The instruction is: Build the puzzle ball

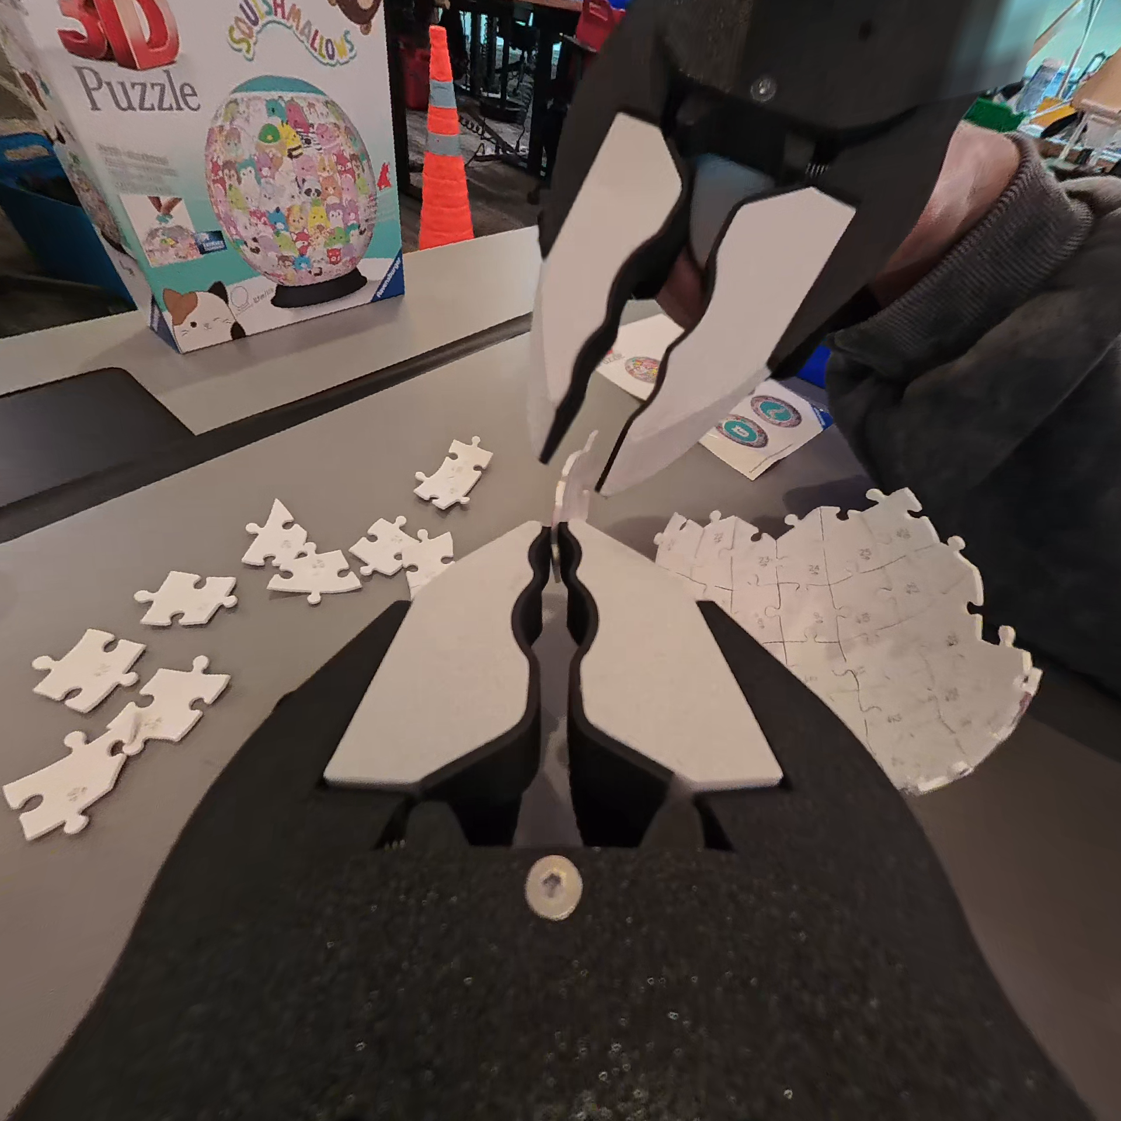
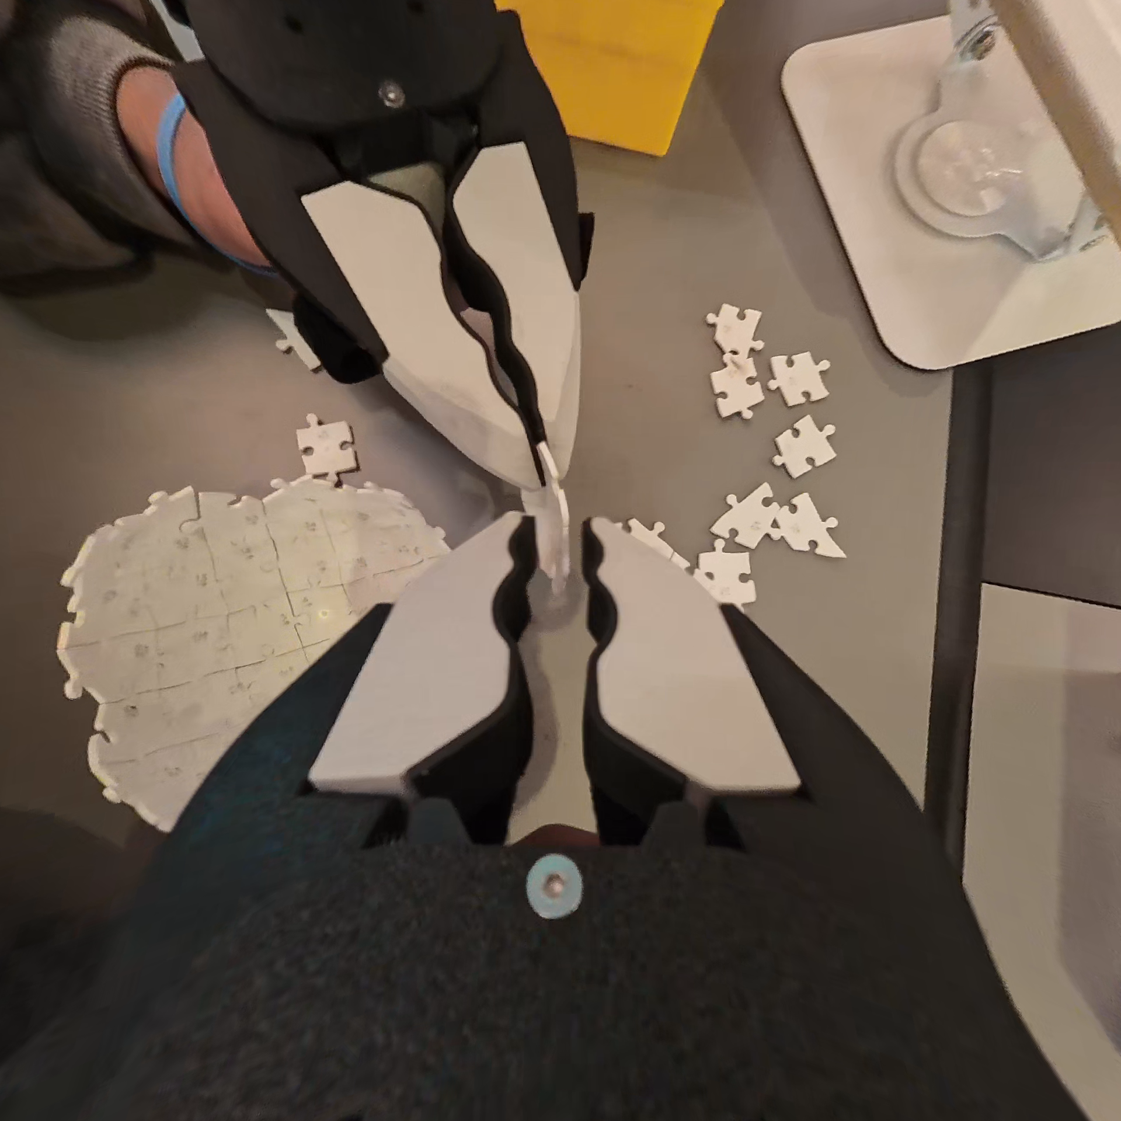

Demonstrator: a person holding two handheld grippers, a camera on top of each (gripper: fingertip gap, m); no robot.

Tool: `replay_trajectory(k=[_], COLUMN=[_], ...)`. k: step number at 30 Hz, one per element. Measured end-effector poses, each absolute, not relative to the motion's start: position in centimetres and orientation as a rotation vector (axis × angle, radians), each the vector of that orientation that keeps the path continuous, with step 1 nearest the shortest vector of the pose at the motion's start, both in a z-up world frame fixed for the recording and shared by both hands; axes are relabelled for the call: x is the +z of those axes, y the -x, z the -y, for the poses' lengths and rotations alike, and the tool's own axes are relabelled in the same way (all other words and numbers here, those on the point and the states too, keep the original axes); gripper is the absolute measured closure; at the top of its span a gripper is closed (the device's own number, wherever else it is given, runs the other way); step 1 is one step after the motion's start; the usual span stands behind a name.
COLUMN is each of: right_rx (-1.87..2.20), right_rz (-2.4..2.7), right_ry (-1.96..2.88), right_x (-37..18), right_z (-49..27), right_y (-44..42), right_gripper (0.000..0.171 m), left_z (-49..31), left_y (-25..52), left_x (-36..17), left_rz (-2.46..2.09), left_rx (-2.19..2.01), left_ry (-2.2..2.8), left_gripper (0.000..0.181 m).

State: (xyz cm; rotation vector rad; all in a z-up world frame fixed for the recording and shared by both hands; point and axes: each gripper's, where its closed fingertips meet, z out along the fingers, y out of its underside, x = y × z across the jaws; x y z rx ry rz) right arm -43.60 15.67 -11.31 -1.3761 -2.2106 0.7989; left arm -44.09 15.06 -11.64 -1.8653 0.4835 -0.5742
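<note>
Left gripper (image 1: 555, 537) is pinching one white puzzle piece (image 1: 573, 485) edge-on between nearly closed fingers, above the grey surface (image 1: 364, 461). Right gripper (image 2: 558, 531) is facing it tip to tip, its fingers parted on either side of the piece's free end, contact unclear. The curved assembled shell section (image 2: 200, 612) is lying white side up nearby; loose pieces (image 1: 182, 597) are lying scattered opposite.

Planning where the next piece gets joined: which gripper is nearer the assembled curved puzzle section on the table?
Hard to call. The left gripper, shut on a puzzle piece, and the open right gripper meet tip to tip beside the assembled section; neither touches it.
</note>
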Motion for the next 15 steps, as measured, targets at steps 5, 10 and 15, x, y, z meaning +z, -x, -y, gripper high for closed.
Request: replay_trajectory(k=[5, 10, 15], right_rx=[0.764, 0.734, 1.061], right_rz=[2.255, 2.363, 2.45], right_ry=[1.333, 1.313, 1.145], right_x=[-11.7, -12.2, -11.6], right_z=[-15.7, -15.9, -13.5], right_y=[43.5, 42.3, 41.4], right_gripper=[0.168, 0.169, 0.169], left_z=[-15.0, -14.5, -13.8], left_y=[43.9, 43.5, 45.1], left_x=[-11.8, -12.1, -10.1], left_rz=[-0.499, -0.549, -0.466], left_rx=[-0.559, -0.584, -0.691], left_ry=[1.869, 1.904, 1.887], left_gripper=[0.179, 0.169, 0.157])
